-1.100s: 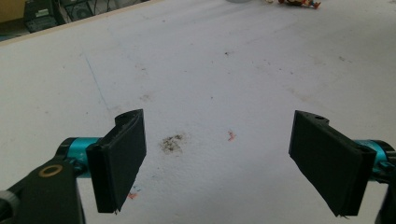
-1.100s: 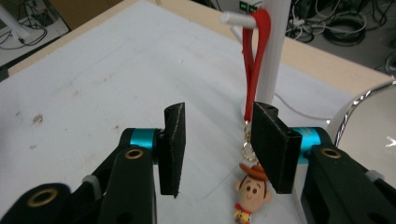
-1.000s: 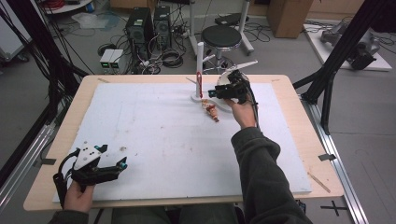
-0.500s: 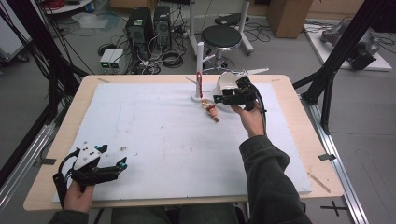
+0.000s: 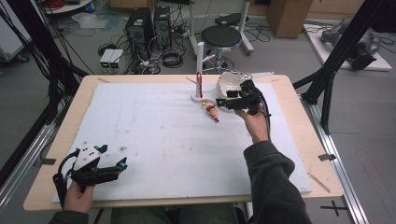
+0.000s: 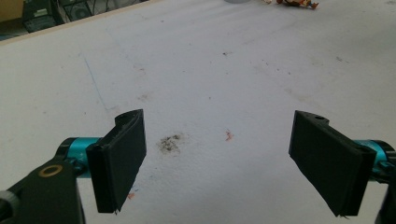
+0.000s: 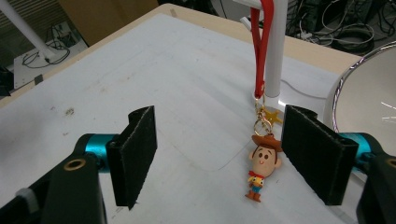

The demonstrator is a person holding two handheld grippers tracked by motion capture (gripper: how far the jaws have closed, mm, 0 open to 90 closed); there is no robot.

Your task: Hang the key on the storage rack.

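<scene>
**Cowboy keychain lies free by the stand**

At seven o'clock, the left gripper (image 5: pixel 122 164) rests with jaws wide, empty. At two o'clock, the right gripper (image 5: pixel 220 101) has just been opening, wide jaws flanking the untouched cowboy keychain (image 7: pixel 261 166), whose red strap (image 7: pixel 261 42) hangs on the white stand (image 5: pixel 200 70).

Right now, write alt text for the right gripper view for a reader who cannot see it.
A small cowboy-figure keychain hangs by a red strap from a white post stand, its feet at the white table cover. The right hand-held gripper has just been opening; its black jaws stand apart around the figure without touching. A white bowl's rim shows at right.
</scene>
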